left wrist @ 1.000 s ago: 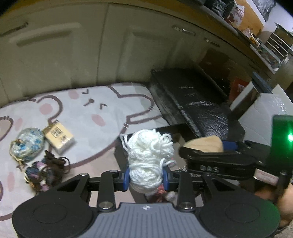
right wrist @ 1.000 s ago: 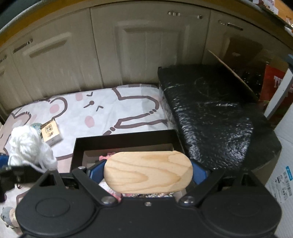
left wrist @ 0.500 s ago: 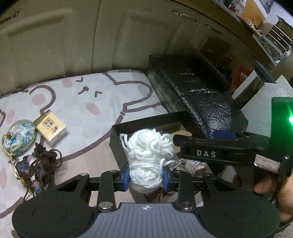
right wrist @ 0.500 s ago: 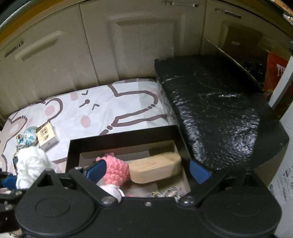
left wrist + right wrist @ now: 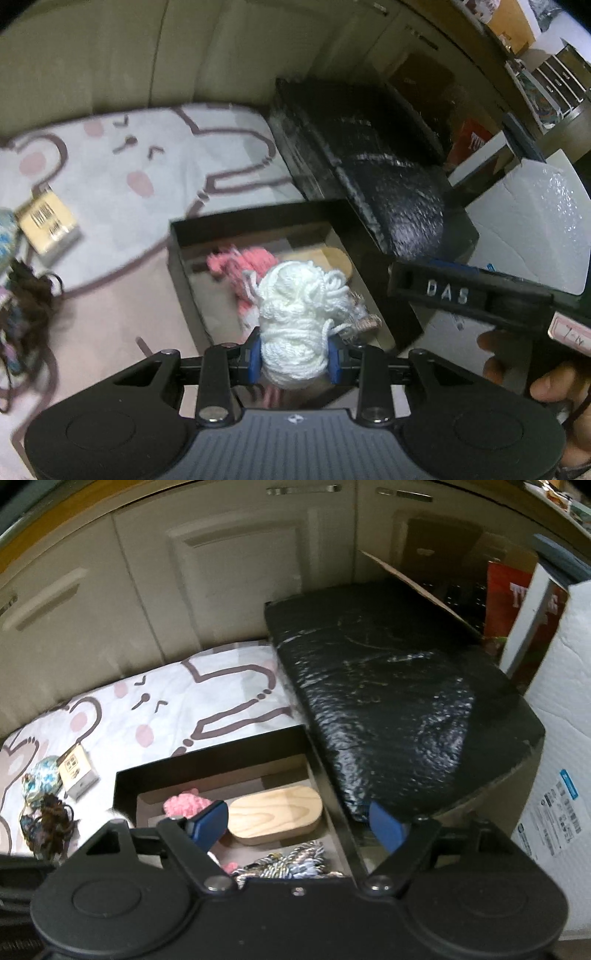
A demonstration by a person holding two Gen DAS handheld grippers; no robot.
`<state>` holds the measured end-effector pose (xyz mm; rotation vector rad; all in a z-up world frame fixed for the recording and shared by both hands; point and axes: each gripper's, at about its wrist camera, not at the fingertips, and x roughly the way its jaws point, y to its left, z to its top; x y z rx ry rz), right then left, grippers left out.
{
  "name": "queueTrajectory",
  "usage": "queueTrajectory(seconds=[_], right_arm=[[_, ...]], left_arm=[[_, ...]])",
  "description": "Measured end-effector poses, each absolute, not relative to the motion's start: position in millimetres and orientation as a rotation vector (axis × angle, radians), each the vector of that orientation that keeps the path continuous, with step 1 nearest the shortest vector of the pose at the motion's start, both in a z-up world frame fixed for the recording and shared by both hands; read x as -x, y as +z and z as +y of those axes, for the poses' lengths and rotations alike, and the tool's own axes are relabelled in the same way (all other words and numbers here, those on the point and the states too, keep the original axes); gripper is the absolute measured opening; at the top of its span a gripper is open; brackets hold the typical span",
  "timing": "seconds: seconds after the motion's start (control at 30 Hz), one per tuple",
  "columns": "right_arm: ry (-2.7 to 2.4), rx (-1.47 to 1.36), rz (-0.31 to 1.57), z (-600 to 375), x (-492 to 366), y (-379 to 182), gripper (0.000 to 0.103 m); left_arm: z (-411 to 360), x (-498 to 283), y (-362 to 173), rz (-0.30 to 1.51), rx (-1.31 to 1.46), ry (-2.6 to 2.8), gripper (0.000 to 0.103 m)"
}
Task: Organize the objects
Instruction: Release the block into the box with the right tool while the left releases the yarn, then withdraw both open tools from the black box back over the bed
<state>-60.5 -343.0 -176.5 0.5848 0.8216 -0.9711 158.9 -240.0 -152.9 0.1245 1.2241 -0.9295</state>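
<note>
My left gripper (image 5: pixel 294 356) is shut on a ball of white yarn (image 5: pixel 295 314) and holds it above the open black box (image 5: pixel 177 236). The box also shows in the right wrist view (image 5: pixel 122 786). Inside it lie a wooden oval block (image 5: pixel 275 814), a pink knitted item (image 5: pixel 186 803) and a braided cord bundle (image 5: pixel 291 860). My right gripper (image 5: pixel 297 819) is open and empty above the box's right side. It appears as a black bar in the left wrist view (image 5: pixel 465 295).
A small tan box (image 5: pixel 75 771), a blue patterned pouch (image 5: pixel 40 777) and a dark tangled cord (image 5: pixel 53 823) lie on the bunny-print mat (image 5: pixel 221 698) at left. A black wrapped block (image 5: pixel 388 701) stands right of the box. Cabinet doors (image 5: pixel 229 565) are behind.
My right gripper has let the wooden block go into the box and has drawn back open. My left gripper has carried the white yarn rightward over the box.
</note>
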Motion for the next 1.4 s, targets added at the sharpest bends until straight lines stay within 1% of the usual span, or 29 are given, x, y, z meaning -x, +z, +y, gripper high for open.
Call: queueTrajectory(seconds=[0.17,0.27,0.3,0.33,0.37,0.4,0.43,0.73,1.23,1.4], right_arm=[[-0.981,-0.607,0.817,-345.0,66.4,-177.6,0.084],[-0.973,-0.612,0.819,-343.8,65.6,-177.6,0.084],[-0.971,-0.611,0.82,-343.0,65.5,-177.3,0.084],[-0.97,-0.61,0.821,-342.5,65.3,-177.0,0.084],[-0.971,-0.609,0.823,-341.9,65.1,-176.6,0.084],[-0.97,-0.609,0.824,-341.6,65.1,-176.3,0.084],[-0.968,-0.61,0.825,-341.2,65.3,-176.0,0.084],[-0.977,-0.615,0.819,-337.9,68.5,-172.2,0.084],[-0.972,-0.606,0.842,-337.3,64.7,-175.4,0.084],[-0.959,-0.598,0.859,-335.9,62.8,-177.1,0.084]], left_arm=[[-247.8,-146.5,-160.8,1.25,-0.24,-0.953,0.035],[-248.8,-141.3,-168.6,1.283,-0.277,-0.966,0.039],[-248.9,-140.6,-169.3,1.275,-0.287,-0.96,0.046],[-248.4,-139.7,-168.3,1.261,-0.295,-0.951,0.052],[-247.7,-140.0,-166.3,1.249,-0.295,-0.947,0.063],[-246.8,-140.7,-163.4,1.241,-0.283,-0.951,0.068],[-245.5,-141.5,-160.2,1.235,-0.271,-0.953,0.07],[-236.6,-148.3,-150.5,1.171,-0.321,-0.885,0.069],[-246.1,-157.6,-200.8,1.268,-0.434,-0.841,0.07],[-247.0,-154.8,-192.7,1.249,-0.434,-0.861,0.071]])
